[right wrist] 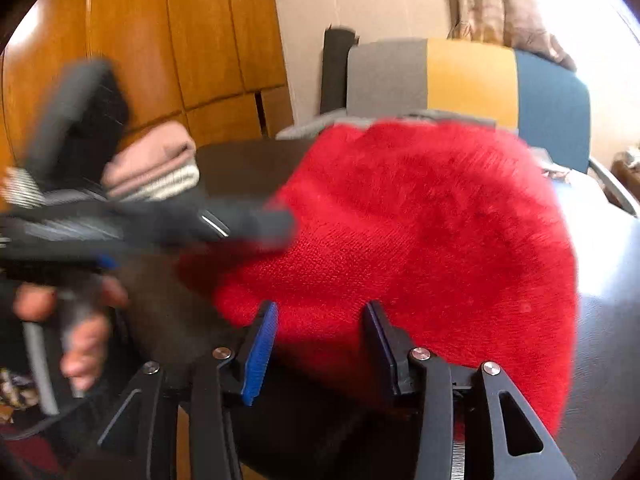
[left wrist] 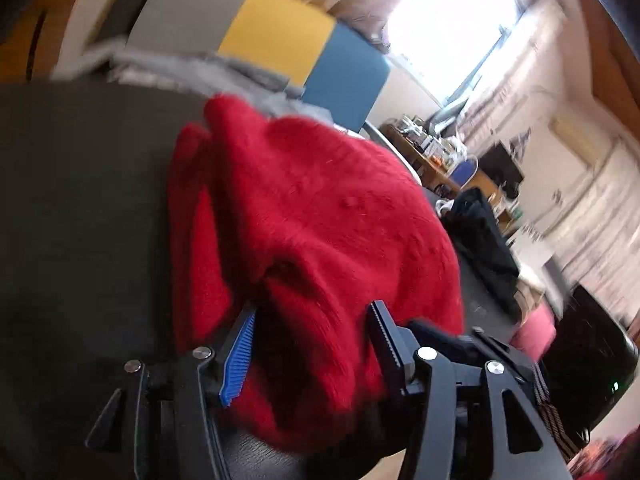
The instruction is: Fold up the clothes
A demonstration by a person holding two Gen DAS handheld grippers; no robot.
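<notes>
Dark desk (left wrist: 80, 200) w/ red sweater (left wrist: 320, 208), bunched.
Left hand-held gripper (left wrist: 312, 340) & right hand-held gripper (right wrist: 320, 344): jaws apart, sweater between, not clamped.

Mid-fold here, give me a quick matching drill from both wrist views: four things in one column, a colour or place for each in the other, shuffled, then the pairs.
Column one:
1. sweater
2. folded clothes
3. chair back's middle panel
4. left gripper

Column two:
A. yellow
B. red, lying on the dark table
C. jaws apart, with red knit between them
D. stacked at the table's far left, by the wooden wall

Pairs: 1-B, 2-D, 3-A, 4-C
</notes>
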